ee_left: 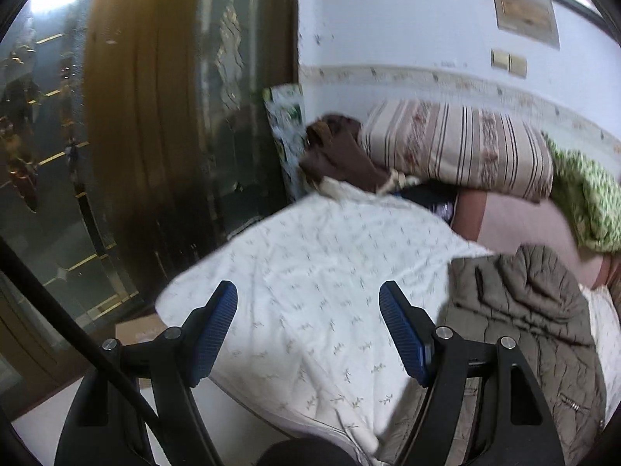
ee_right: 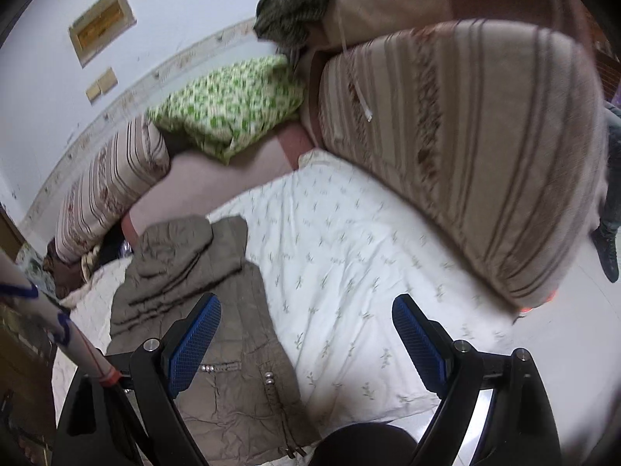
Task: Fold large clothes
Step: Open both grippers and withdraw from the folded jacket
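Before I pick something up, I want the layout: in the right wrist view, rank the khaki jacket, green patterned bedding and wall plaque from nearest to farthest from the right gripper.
1. Khaki jacket: crumpled on the white sheet, partly behind the right gripper's left finger.
2. Green patterned bedding: bunched up past the sheet, by the wall.
3. Wall plaque: up on the wall, upper left.

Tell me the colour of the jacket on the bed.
The jacket is olive-brown, clearest in the right wrist view.

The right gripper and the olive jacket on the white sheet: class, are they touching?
Apart. In the right wrist view the right gripper is open and empty, its blue pads raised above the olive jacket, which lies flat on the white sheet.
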The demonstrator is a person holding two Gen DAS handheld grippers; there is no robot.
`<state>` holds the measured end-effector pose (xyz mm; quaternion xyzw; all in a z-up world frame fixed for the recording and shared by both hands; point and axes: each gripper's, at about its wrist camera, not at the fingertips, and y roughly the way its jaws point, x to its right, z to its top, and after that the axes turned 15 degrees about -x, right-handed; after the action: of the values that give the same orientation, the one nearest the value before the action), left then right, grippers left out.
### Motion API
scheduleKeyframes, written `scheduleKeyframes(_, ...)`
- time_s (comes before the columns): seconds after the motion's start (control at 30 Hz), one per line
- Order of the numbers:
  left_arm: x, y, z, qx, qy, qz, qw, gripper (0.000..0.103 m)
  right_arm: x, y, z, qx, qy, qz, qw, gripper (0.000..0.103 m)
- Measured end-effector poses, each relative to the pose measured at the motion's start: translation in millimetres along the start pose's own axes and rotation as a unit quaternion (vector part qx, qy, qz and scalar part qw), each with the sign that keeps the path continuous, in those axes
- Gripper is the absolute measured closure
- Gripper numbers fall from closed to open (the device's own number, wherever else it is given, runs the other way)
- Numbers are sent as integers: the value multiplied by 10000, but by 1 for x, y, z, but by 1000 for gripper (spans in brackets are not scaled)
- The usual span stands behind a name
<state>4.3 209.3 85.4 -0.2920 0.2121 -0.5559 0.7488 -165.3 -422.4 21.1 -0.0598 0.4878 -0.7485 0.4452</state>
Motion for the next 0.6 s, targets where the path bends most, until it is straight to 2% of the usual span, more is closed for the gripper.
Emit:
scheduleKeyframes(0.1,0,-5,-5,-11,193,100,9998,25,5,-15,-3,86,-15,-118,9999,7)
scheduleKeyframes(0.23,14,11,-21,-286,509,266,9979,25,9,3,-14,-236,-24,-115,9997,7)
scheduleKeyframes(0.43,43,44,-45,-793,868,3,9931,25,-3,70,-39,-1089,-208,6,9938,7)
scheduleKeyframes(0.6,70,79,-59,-1285,1103,-343,9850,25,-19,135,-55,-1846,-444,72,9818,7)
